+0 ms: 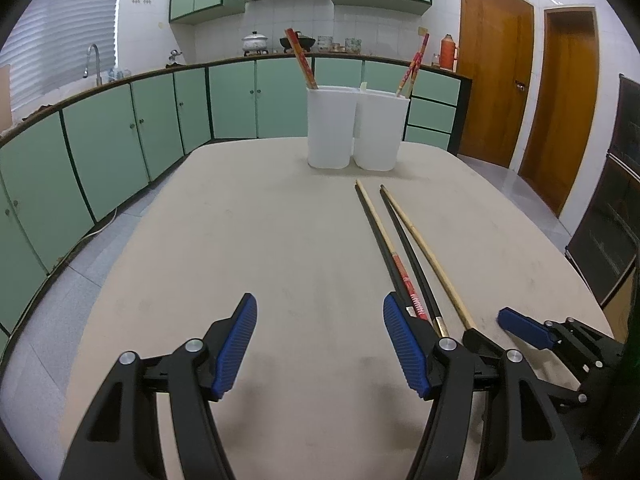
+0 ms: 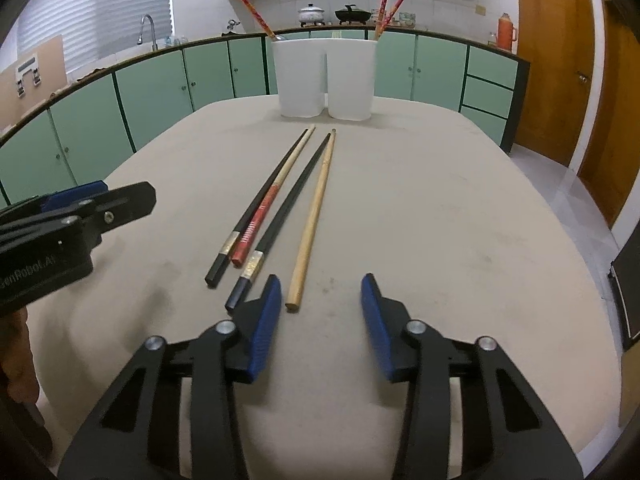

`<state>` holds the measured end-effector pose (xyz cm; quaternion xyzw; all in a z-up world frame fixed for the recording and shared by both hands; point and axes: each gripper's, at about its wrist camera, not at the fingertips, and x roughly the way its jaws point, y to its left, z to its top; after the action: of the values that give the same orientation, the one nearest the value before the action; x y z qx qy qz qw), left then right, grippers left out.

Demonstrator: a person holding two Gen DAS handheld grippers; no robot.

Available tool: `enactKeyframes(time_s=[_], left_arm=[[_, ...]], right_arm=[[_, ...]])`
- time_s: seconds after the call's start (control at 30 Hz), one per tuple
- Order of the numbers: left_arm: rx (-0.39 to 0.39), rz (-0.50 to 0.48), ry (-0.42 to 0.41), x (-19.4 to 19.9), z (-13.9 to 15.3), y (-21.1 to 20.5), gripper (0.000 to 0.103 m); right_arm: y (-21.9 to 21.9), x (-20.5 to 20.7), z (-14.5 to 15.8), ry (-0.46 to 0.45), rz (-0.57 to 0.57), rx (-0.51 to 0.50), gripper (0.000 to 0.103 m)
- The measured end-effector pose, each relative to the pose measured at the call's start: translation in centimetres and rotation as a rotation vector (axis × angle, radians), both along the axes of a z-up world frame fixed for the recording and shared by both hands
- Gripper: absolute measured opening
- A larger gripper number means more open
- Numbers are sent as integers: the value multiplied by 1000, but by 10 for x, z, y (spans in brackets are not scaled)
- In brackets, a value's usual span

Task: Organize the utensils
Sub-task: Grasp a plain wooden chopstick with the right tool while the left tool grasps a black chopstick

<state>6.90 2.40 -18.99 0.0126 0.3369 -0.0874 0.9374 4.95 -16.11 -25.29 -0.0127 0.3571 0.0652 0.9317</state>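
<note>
Several chopsticks lie side by side on the beige table [image 2: 440, 220]: two black ones [image 2: 296, 196], a red-handled one [image 2: 264, 216] and a plain wooden one [image 2: 314, 216]. They also show in the left wrist view [image 1: 400, 248]. Two white holders [image 2: 300, 80] [image 2: 351, 80] stand at the far end, each with red chopsticks [image 2: 256, 16] [image 2: 386, 4]. My right gripper [image 2: 320, 316] is open, just behind the near ends of the wooden and black chopsticks. My left gripper [image 1: 318, 344] is open and empty, left of the chopsticks.
Green kitchen cabinets [image 1: 120, 132] and a counter with a sink tap [image 1: 94, 60] run behind the table. Wooden doors [image 1: 496, 72] stand at the right. The left gripper's body [image 2: 60, 232] shows at the left in the right wrist view.
</note>
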Motion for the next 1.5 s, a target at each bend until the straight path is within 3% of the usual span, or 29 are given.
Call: enactKeyframes(time_s=[0.07,0.13,0.17,0.4,0.73,0.97,1.3,1.43,1.5], left_arm=[[0,-6,4,-1,-2,-2,65],[-2,-17,12,-1,-3,-4,65],[-3,-24,16,-1,-4,-6,65],[1,-65,48,-1,-11,-17,65],[-5,-52,95,1,-24,-30,64],[2,-52,110,3,-31,-36,59],[-1,-43,101,4,-32,-36,30],[-16,-66,107,4,-33,-41,6],[-22,-70,107,4,-33,-41,6]], right_arm=[[0,1,0,-5,7,2,25],[0,1,0,-4,17,9,9],[0,1,0,-2,20,12,7],[-17,2,11,-21,-32,49,6],[-34,0,22,-69,-76,68,6],[-36,-1,21,-68,-77,80,6],[-37,-2,22,-69,-78,87,6],[-36,-3,22,-68,-76,84,6],[-36,-3,22,-67,-75,84,6]])
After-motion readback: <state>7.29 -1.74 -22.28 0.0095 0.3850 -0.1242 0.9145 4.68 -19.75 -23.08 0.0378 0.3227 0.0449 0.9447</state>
